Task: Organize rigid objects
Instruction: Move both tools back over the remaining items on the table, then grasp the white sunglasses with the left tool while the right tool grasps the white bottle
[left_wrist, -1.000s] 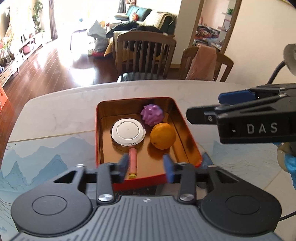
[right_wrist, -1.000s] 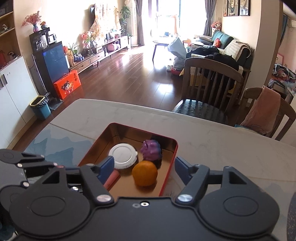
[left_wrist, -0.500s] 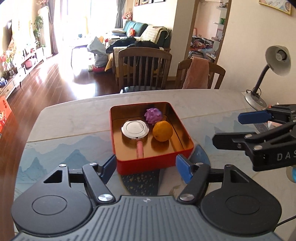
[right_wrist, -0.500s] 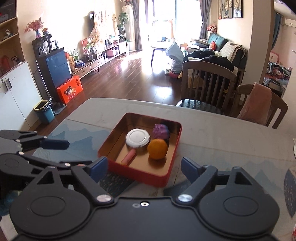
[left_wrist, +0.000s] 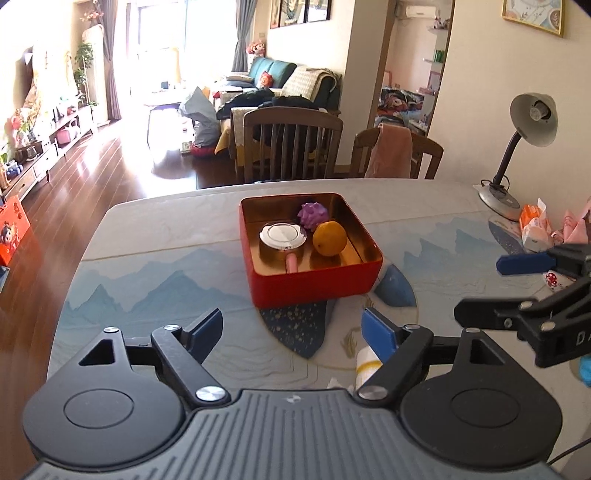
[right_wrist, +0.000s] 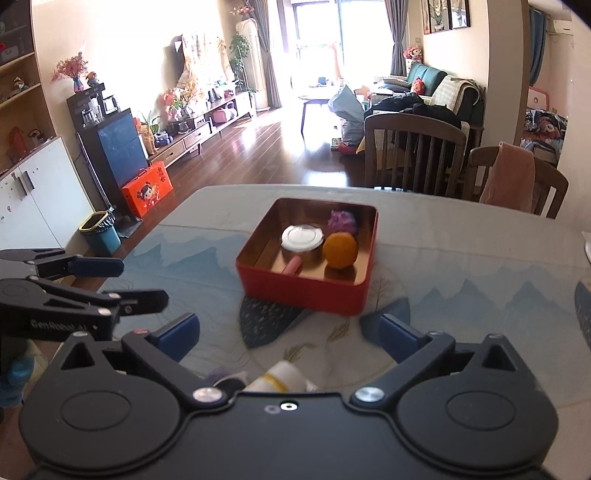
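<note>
A red tin box (left_wrist: 314, 284) stands mid-table on the mountain-print mat. Inside lie a white round lid (left_wrist: 282, 235), an orange (left_wrist: 329, 238), a purple spiky ball (left_wrist: 313, 215) and a pink stick (left_wrist: 291, 263). My left gripper (left_wrist: 291, 325) hovers short of the box's near wall, jaws opening, nothing between them. My right gripper (right_wrist: 286, 326) is also back from the box (right_wrist: 306, 291), jaws opening wide and empty. Each gripper shows in the other's view: the right gripper (left_wrist: 480, 290) at the right edge, the left gripper (right_wrist: 142, 282) at the left edge. A white roll with a yellow band (right_wrist: 280, 376) lies just under the grippers.
A desk lamp (left_wrist: 532, 125) and a tissue pack (left_wrist: 532, 225) sit at the table's far right. Two wooden chairs (left_wrist: 291, 144) stand behind the far edge, one draped with a pink cloth (left_wrist: 391, 151). The table's left edge drops to the wooden floor.
Both grippers have drawn back from the box and their jaws have spread wider. The left gripper's fingers no longer flank the pink stick at the box's near end.
</note>
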